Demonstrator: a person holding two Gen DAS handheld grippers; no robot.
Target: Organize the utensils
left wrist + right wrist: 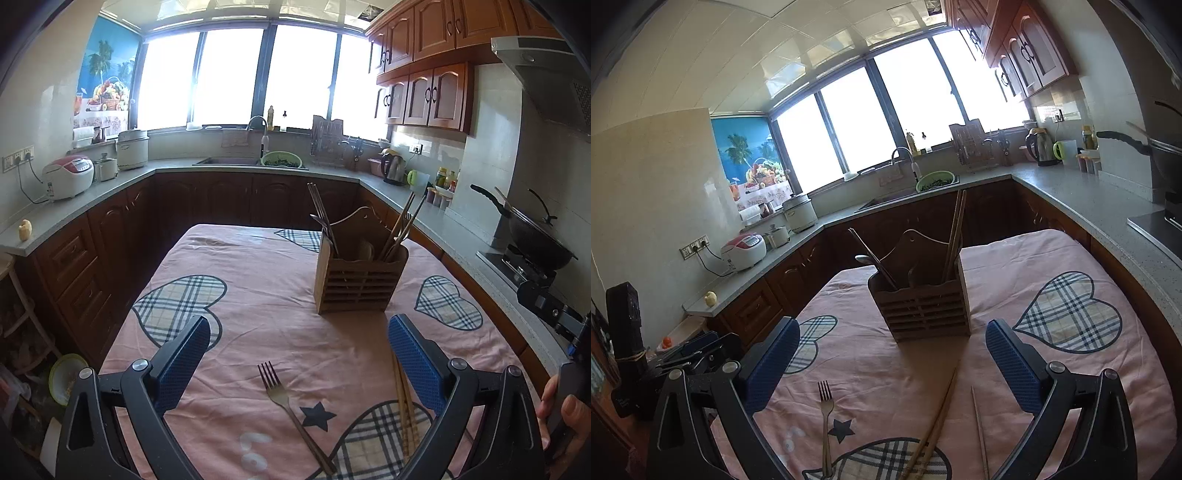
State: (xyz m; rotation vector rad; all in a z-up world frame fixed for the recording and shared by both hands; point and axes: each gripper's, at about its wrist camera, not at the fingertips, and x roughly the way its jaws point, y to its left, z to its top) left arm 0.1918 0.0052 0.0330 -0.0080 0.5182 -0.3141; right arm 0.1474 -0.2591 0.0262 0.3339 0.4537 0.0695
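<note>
Utensils, a fork (280, 397) and chopsticks (406, 413), lie loose on the tablecloth (258, 295) before the wooden holder (360, 282), so I hover both my left gripper (297, 354) and right gripper (892, 360) spread, empty, ready to pick.

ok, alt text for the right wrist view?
The open right gripper hovers over a pink tablecloth where a fork and loose wooden chopsticks lie. Beyond them stands a slatted wooden utensil holder already containing chopsticks and utensils. A kitchen counter, sink and bright windows fill the background.
</note>
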